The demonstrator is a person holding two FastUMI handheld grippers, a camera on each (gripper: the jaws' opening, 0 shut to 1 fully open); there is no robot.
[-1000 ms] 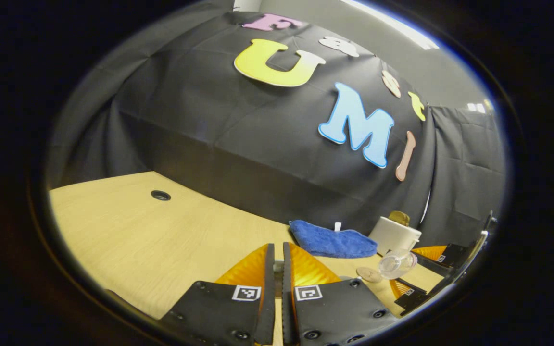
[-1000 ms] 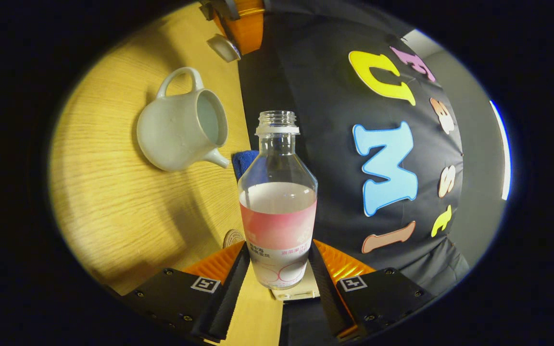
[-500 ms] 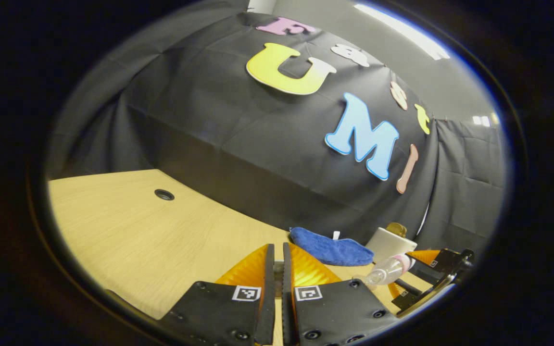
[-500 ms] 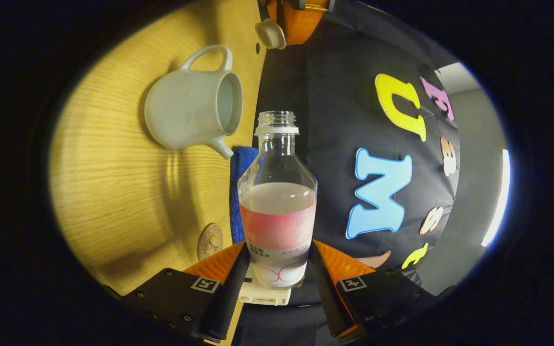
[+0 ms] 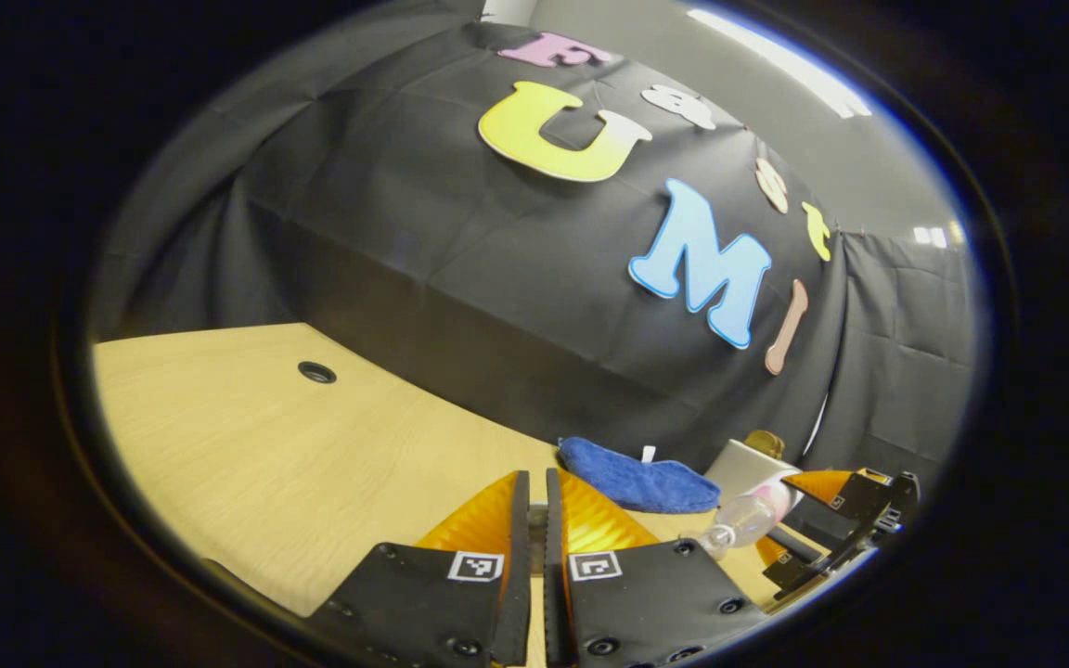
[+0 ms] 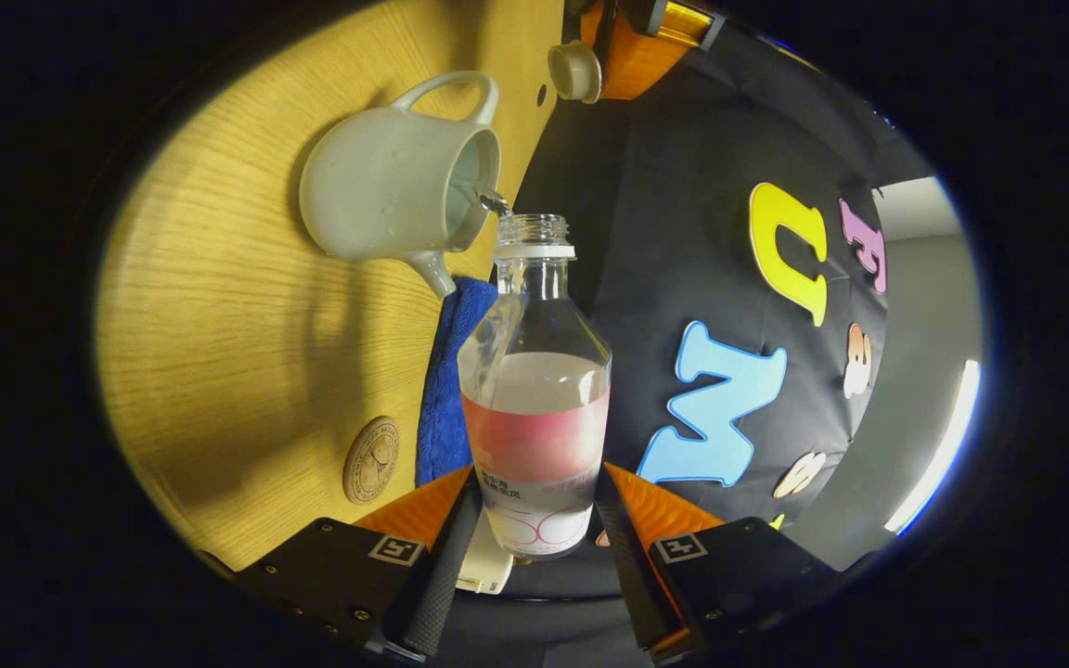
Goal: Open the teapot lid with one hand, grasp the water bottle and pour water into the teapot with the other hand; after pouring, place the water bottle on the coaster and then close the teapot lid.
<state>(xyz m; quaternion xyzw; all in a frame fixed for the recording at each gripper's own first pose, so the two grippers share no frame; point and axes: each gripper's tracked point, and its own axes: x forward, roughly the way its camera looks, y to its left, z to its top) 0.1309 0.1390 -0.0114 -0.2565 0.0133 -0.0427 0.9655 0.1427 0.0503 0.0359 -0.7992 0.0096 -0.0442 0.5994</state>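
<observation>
My right gripper (image 6: 534, 487) is shut on the clear water bottle (image 6: 534, 390) with a pink label, tipped toward the white teapot (image 6: 386, 186). The bottle's uncapped mouth sits at the rim of the teapot's open top, and a thin stream of water (image 6: 495, 199) runs in. Beyond the teapot, the left gripper (image 6: 604, 65) holds the teapot lid (image 6: 574, 70) off the pot. In the left gripper view my left gripper (image 5: 535, 506) has its fingers close together, and the lid is hidden there. Far right stand the teapot (image 5: 748, 459), the tipped bottle (image 5: 743, 520) and the right gripper (image 5: 831, 529).
A round wooden coaster (image 6: 370, 459) lies on the wooden table (image 6: 219, 325) near the right gripper. A folded blue cloth (image 6: 446, 390) lies by the wall behind the teapot, the same blue cloth (image 5: 637, 473) in the left gripper view. A cable hole (image 5: 316, 372) is in the tabletop.
The right gripper has tipped the bottle further and brought its mouth to the teapot's opening; water now flows. The left gripper with the lid has barely moved.
</observation>
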